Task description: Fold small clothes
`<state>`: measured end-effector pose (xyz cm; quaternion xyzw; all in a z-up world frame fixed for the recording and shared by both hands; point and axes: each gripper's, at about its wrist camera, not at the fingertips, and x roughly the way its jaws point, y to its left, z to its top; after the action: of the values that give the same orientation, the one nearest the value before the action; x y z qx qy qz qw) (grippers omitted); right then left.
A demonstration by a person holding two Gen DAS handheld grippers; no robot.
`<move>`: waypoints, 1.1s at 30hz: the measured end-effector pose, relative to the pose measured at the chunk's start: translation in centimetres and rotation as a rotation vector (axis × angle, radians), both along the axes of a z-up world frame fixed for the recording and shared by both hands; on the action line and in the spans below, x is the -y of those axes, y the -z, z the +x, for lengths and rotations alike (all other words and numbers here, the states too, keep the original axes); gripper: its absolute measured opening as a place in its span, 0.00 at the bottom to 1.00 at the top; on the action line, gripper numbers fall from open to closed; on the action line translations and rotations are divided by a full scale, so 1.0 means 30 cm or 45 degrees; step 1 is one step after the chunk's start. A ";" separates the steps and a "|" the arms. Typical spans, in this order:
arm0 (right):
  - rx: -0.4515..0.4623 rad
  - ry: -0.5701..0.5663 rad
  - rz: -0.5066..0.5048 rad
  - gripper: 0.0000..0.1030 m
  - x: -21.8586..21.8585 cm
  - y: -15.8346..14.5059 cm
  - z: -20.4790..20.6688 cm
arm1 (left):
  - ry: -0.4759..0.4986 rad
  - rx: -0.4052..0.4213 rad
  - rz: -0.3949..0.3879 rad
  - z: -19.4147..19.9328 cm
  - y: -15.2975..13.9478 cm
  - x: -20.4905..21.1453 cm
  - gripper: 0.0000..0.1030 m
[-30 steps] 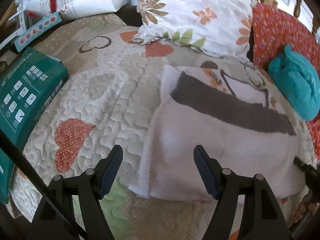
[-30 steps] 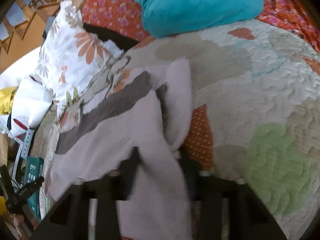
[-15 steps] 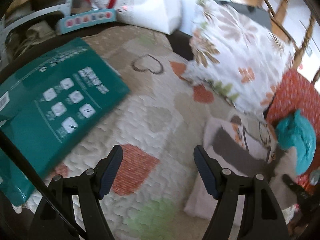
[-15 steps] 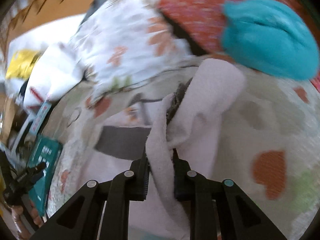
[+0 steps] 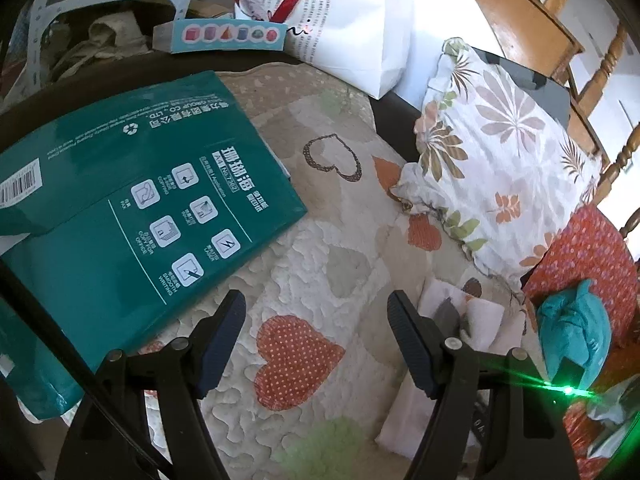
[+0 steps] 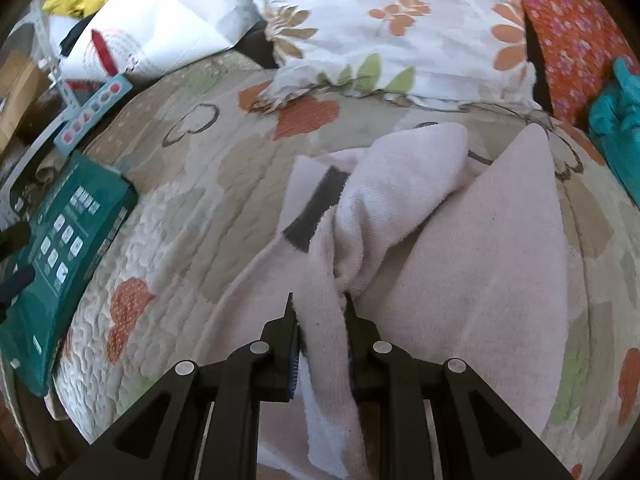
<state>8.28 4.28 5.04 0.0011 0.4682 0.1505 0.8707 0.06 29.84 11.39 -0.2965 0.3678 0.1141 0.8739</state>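
A pale pink cloth (image 6: 480, 248) with a dark grey stripe (image 6: 316, 212) lies on the heart-patterned quilt (image 6: 208, 184). My right gripper (image 6: 320, 320) is shut on a bunched edge of the cloth and holds it folded over the rest. In the left wrist view the cloth (image 5: 480, 316) shows at the right, partly behind the right finger. My left gripper (image 5: 314, 340) is open and empty above the quilt (image 5: 320, 272), left of the cloth.
A green paper box (image 5: 132, 216) lies on the quilt's left side. A floral pillow (image 5: 500, 152), a red floral cushion (image 5: 588, 256) and a teal cloth bundle (image 5: 572, 332) sit at the back right. A white bag (image 5: 344, 24) stands behind.
My left gripper has pulled away left from the cloth and now faces the green box. My right gripper has carried the gripped cloth edge across, folding it over.
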 end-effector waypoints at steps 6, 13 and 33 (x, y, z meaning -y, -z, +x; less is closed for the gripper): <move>-0.079 -0.159 0.366 0.37 0.017 -0.055 -0.030 | 0.014 -0.021 0.001 0.009 0.018 0.009 0.70; 0.066 -0.088 0.376 0.45 0.208 -0.180 -0.098 | 0.143 -0.052 -0.062 0.040 0.067 0.095 0.70; -0.115 0.145 0.579 0.59 0.548 0.133 -0.123 | 0.558 -0.192 -0.022 0.245 0.219 0.478 0.13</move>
<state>4.58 -12.17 1.05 0.2303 0.4599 0.2026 0.8334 7.41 15.51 4.81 -0.2075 0.4886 -0.0598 0.8454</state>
